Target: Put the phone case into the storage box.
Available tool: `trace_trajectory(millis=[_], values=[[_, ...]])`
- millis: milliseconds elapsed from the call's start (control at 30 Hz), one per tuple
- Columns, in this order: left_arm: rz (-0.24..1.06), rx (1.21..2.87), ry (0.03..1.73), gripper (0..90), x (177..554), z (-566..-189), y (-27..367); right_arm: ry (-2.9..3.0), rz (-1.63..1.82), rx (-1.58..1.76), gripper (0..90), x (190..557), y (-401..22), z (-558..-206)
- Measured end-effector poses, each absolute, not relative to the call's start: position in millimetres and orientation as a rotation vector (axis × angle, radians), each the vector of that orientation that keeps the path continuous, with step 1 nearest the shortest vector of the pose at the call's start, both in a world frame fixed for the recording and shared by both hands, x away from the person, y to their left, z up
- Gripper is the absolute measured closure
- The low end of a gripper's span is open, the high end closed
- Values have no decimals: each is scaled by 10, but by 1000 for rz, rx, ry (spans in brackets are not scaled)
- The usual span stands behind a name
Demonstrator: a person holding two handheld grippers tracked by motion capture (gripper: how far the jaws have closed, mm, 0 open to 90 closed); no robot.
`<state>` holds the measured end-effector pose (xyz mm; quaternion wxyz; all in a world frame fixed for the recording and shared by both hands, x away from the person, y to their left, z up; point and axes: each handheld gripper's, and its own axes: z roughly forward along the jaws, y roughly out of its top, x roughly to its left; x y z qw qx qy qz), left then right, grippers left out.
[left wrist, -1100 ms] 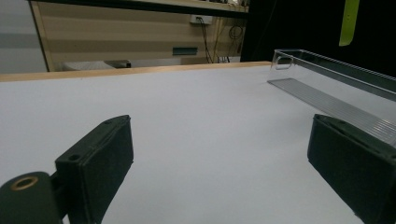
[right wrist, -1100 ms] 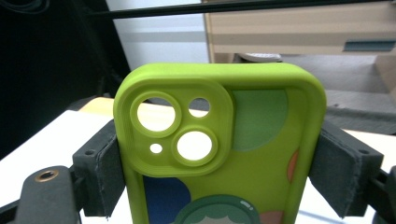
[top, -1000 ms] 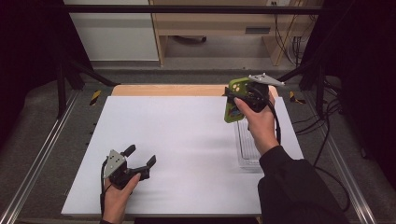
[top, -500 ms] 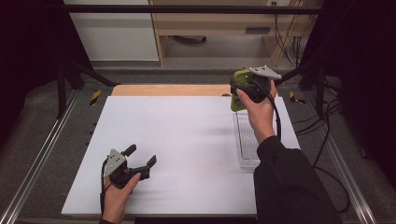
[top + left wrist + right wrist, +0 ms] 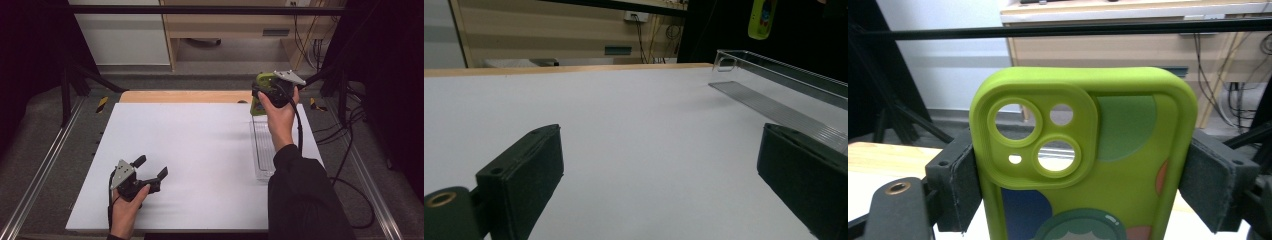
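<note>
right claw point(image 5: 1083, 170) clamps phone case point(image 5: 1083, 150) edges | tray point(image 5: 262, 150) below (table's far-right corner)

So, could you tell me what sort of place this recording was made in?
Most likely a lab or recording workspace: a white table framed by metal rails, black curtains at the sides, and loose cables trailing over the floor.

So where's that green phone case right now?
The green phone case is clamped in the right gripper, held above the far end of the clear tray.
</note>
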<state>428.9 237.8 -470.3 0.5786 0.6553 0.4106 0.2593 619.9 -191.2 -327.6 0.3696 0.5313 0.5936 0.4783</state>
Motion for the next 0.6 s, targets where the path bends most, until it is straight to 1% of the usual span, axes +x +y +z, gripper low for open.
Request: trace_trajectory(millis=[333, 600], values=[[604, 1545, 952, 45, 4292, -4706, 2370, 1486, 1163, 1362, 167, 6273, -1945, -3351], [600, 1558, 938, 44, 4287, -4707, 2348, 1472, 1098, 1403, 166, 6370, -2038, -3562]])
